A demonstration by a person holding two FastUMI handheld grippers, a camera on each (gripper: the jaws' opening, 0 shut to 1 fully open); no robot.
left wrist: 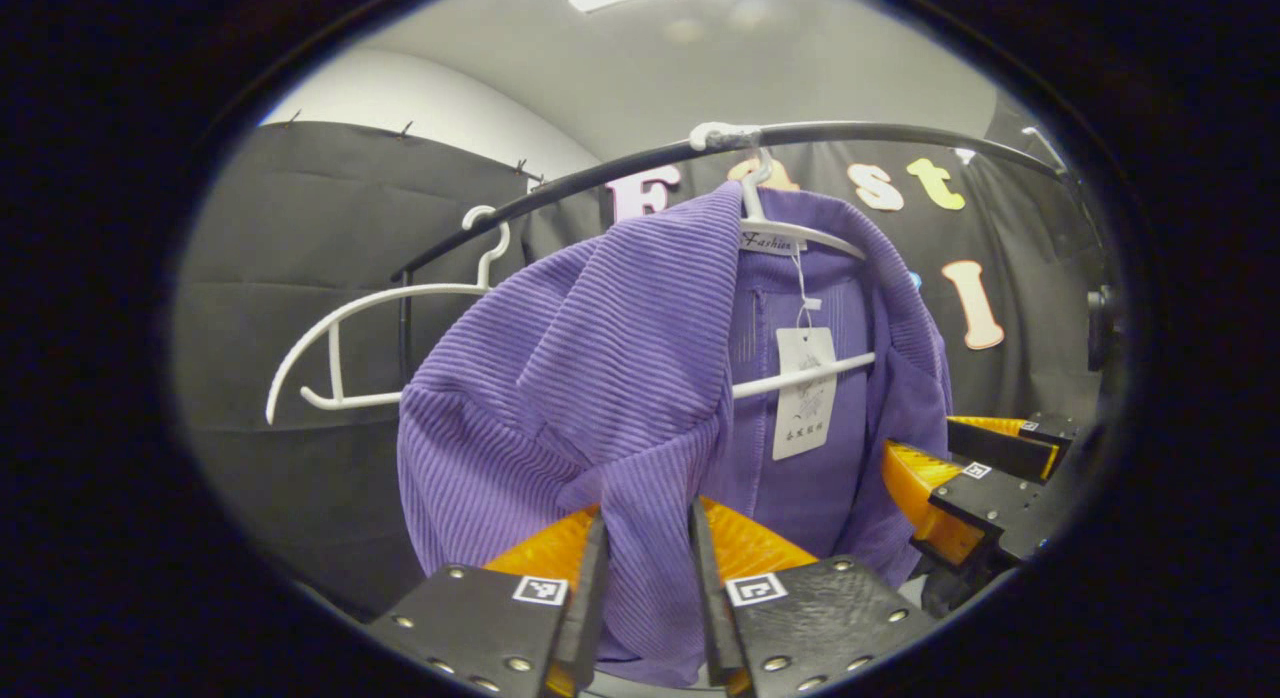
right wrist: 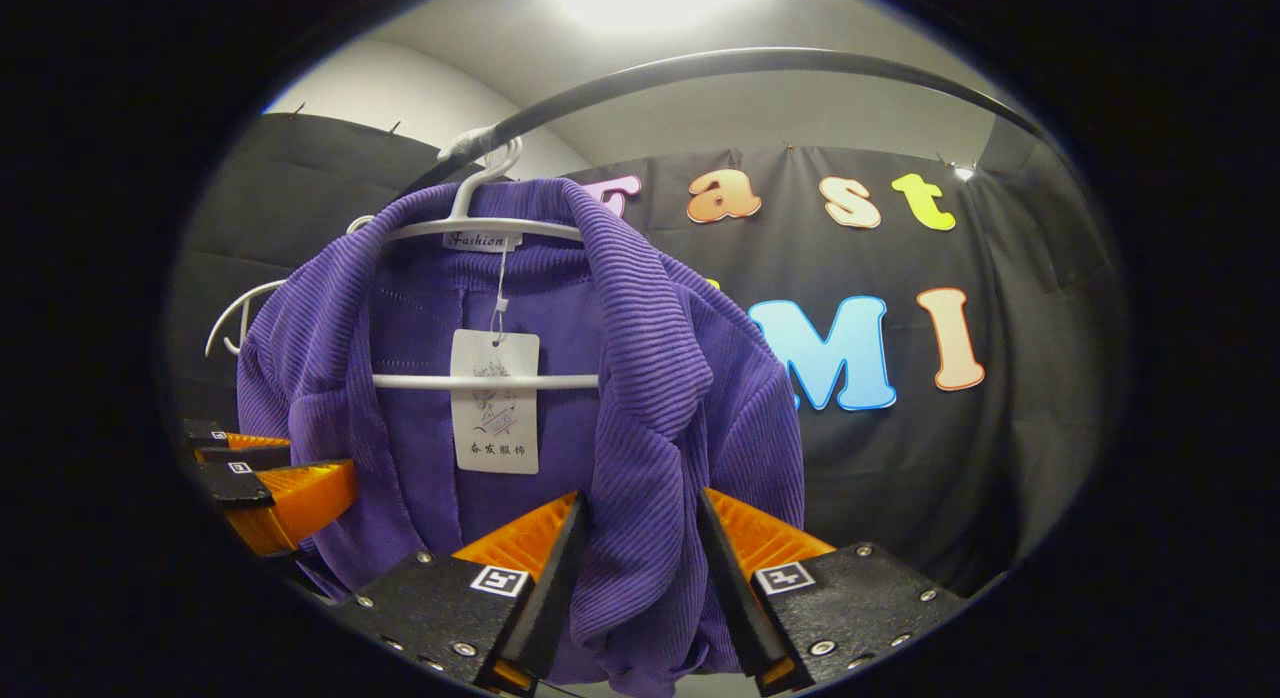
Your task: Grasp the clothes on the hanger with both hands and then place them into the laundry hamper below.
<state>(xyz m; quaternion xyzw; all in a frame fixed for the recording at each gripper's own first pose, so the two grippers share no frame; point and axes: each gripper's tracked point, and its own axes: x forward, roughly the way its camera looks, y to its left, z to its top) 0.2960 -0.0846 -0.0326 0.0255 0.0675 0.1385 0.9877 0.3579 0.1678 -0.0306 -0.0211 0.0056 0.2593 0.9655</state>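
Note:
A purple ribbed garment [left wrist: 600,358] hangs on a white hanger [left wrist: 800,381] hooked over a black rail [left wrist: 900,133]. My left gripper [left wrist: 645,538] is shut on a fold of the garment's front panel low down, and cloth fills the gap between its fingers. To the right, my right gripper [left wrist: 915,440] sits at the garment's other front edge. In the right gripper view the same garment [right wrist: 660,378] drapes from the hanger [right wrist: 480,382], and my right gripper [right wrist: 640,548] is shut on its lapel. My left gripper [right wrist: 320,456] shows at the garment's left edge.
An empty white hanger [left wrist: 336,363] hangs on the rail left of the garment. A white paper tag [left wrist: 805,393] dangles inside the open front. The black cloth wall [right wrist: 1000,458] stands close behind, with a grey ceiling above.

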